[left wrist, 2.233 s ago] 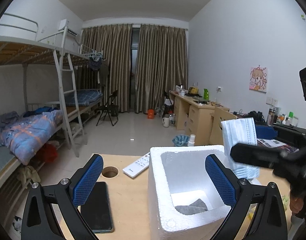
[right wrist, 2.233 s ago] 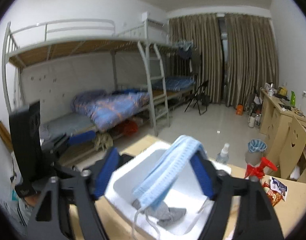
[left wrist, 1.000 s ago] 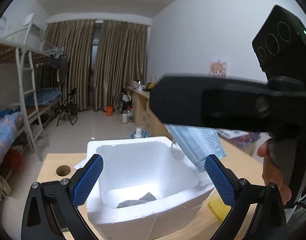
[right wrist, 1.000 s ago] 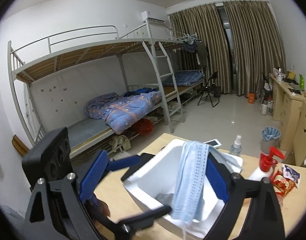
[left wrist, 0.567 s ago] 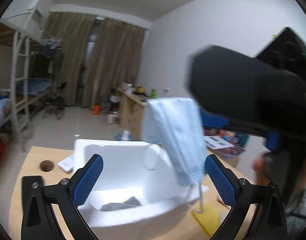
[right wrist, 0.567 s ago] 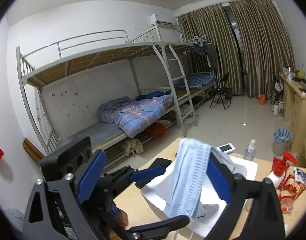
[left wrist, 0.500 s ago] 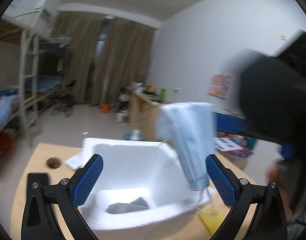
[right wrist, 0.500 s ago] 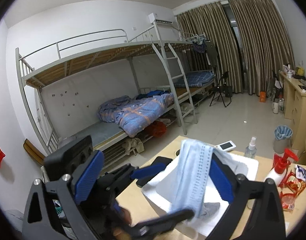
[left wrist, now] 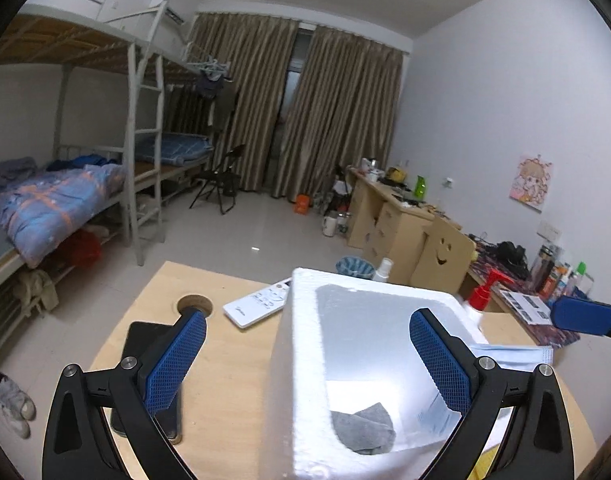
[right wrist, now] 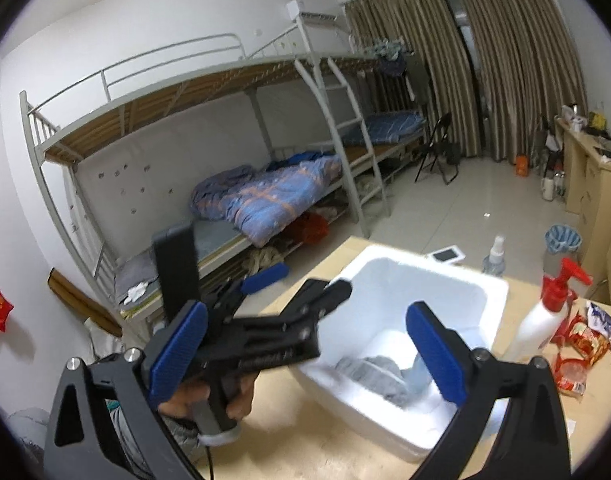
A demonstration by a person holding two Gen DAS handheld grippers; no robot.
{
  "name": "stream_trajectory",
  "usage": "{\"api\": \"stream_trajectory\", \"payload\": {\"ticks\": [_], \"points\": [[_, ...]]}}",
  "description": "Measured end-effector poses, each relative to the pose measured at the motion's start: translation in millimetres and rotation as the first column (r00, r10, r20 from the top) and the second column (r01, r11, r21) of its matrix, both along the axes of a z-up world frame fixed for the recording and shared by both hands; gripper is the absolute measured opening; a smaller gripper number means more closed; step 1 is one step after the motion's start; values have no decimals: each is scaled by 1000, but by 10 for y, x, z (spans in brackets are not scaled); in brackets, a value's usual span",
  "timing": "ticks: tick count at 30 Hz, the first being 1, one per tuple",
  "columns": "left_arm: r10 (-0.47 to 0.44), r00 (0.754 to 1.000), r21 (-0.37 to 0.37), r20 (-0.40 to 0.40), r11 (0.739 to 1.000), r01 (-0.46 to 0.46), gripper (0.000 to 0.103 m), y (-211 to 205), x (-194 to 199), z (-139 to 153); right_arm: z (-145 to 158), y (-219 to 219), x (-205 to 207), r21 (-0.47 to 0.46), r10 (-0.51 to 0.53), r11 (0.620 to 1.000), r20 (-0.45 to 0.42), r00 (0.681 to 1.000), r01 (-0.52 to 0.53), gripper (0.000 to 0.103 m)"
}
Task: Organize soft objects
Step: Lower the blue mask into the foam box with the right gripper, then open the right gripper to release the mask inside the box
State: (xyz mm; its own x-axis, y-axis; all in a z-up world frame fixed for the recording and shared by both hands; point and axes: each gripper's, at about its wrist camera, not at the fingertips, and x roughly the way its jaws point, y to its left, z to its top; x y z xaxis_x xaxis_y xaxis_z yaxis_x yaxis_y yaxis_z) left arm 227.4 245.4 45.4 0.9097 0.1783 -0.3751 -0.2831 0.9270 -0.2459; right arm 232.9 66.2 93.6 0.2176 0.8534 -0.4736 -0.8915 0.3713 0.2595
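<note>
On the wooden table, the white foam box stands toward the right edge, holding a grey cloth on its floor and a blue face mask draped over its right rim. The left gripper is spread wide, straddling the box's near-left corner; the right gripper is likewise spread, holding nothing, above the box.
</note>
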Motion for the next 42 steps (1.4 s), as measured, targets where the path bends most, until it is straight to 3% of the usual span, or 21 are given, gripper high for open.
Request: {"api": "stream_trajectory", "payload": {"ticks": [8,16,21,24,31,36,39,40,41,42], "points": [[6,1000,-31,30,1000,-5,102,100,-106,3,81,-106,-94,16,-30,999,54,998,29,101],[-18,998,-13,54,1000,18,102,-11,-309,6,-56,-530,-14,50,-136,990,24,990,135,101],[-33,996,43,84,999,29,102,-157,-495,45,-247,-741,-34,50,-208,977,42,977,206,101],[-39,994,70,106,997,32,102,-232,-611,69,-363,-785,-1,45,-212,976,11,977,211,101],[-10,993,155,117,988,-8,102,-385,-697,70,-560,-732,121,8,-246,969,-19,969,246,101],[-24,992,175,124,985,2,102,-445,-746,39,-605,-717,186,3,-276,961,-24,961,276,99],[-23,992,185,128,983,-2,102,-459,-764,34,-605,-711,253,-6,-272,962,-52,961,272,66],[-25,992,187,125,982,1,102,-457,-754,37,-614,-697,272,-11,-266,964,-62,962,266,45],[-25,992,190,123,982,1,102,-460,-749,34,-621,-684,273,-17,-267,964,-65,961,267,32],[-23,992,193,123,981,-2,102,-474,-750,23,-628,-673,276,-22,-274,962,-61,960,273,31]]}}
